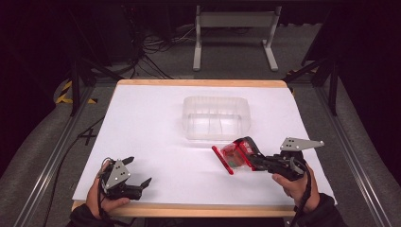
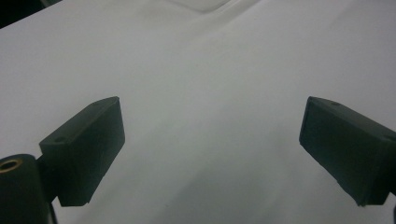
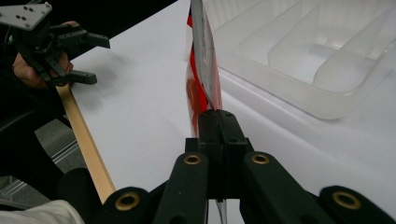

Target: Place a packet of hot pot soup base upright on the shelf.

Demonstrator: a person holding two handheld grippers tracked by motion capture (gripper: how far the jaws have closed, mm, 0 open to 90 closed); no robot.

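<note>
Red-edged clear pouch point(image 1: 232, 156) pinched in right tongs point(image 1: 252, 158); left tongs point(image 1: 139, 171) spread wide, unladen

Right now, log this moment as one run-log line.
right gripper: shut on red clear packet, lifted off table | left gripper: open, empty | clear divided bin: empty, behind packet
</note>
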